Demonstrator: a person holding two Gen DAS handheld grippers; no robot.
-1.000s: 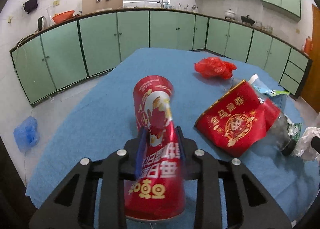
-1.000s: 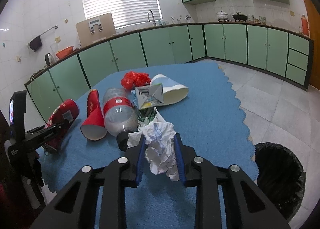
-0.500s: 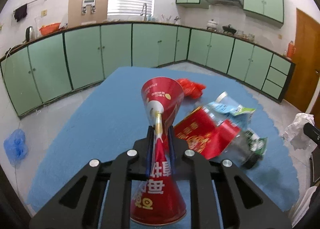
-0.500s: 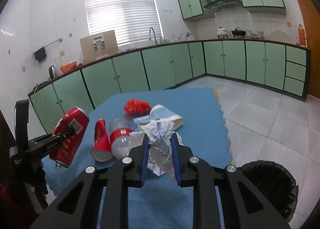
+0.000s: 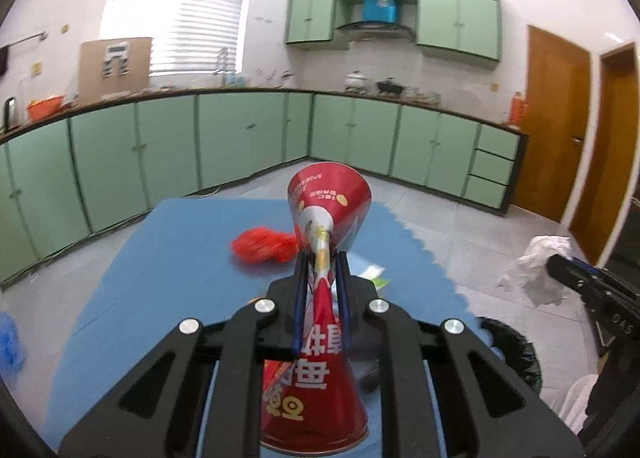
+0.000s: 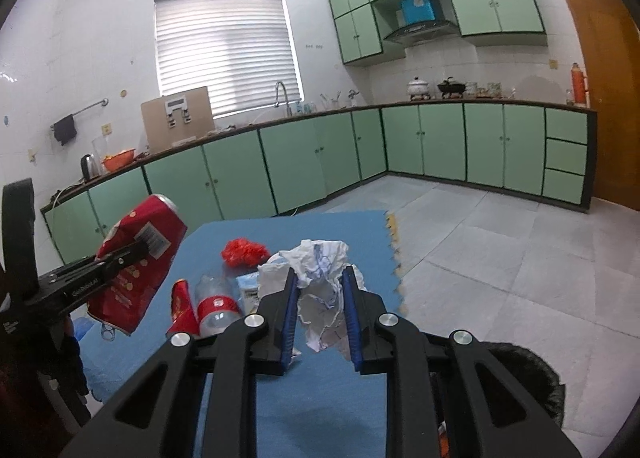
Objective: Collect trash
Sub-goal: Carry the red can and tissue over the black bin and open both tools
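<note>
My left gripper (image 5: 321,258) is shut on a crushed red paper cup (image 5: 320,362), pinched flat at its middle and held above the blue mat (image 5: 168,258). The cup also shows in the right wrist view (image 6: 136,258). My right gripper (image 6: 320,278) is shut on a crumpled white paper wad (image 6: 320,286), lifted above the mat; the wad shows at the right of the left wrist view (image 5: 536,274). A black-lined trash bin (image 6: 532,374) sits on the floor at the lower right, also in the left wrist view (image 5: 512,350).
On the mat (image 6: 320,410) lie a red plastic bag (image 6: 244,252), a clear bottle with a red label (image 6: 214,302), a second red cup (image 6: 182,310) and a blue-white wrapper (image 6: 248,286). Green cabinets (image 6: 440,142) line the walls. A blue bag (image 5: 10,342) lies on the floor.
Both grippers have risen and swung right with their loads. The mat's trash has dropped lower in both views, and the trash bin has come closer in the right wrist view.
</note>
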